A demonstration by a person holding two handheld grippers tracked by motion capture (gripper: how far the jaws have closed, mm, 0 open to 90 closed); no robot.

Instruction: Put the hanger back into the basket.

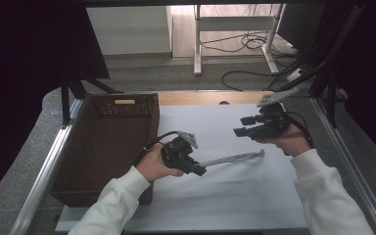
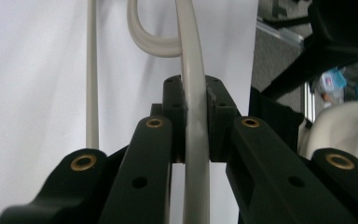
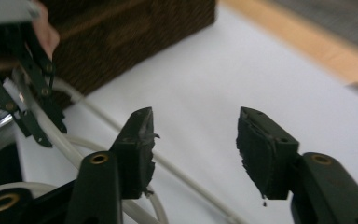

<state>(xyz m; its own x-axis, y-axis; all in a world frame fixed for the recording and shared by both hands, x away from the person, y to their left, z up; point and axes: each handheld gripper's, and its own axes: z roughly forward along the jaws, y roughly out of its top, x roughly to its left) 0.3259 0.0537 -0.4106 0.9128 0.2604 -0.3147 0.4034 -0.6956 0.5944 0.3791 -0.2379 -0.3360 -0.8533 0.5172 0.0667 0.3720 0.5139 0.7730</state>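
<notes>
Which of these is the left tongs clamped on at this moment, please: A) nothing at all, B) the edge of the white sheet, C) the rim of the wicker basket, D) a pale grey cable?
D: in the left gripper view the left tongs pinch the pale grey cable between their pads.

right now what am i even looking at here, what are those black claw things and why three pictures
The claws are hand-held grippers, one in each of a person's hands; there is no robot arm. The high view looks down on the table from above the person. The other two pictures come from cameras riding on each gripper, looking along its own black jaws.

On the table lies a white sheet, with a dark brown wicker basket at its left edge.

The left gripper has its jaws shut on a pale grey cable, which the left gripper view shows pinched between the pads. The cable stretches right across the sheet. The right gripper hovers above the sheet with its jaws apart, holding nothing.
</notes>
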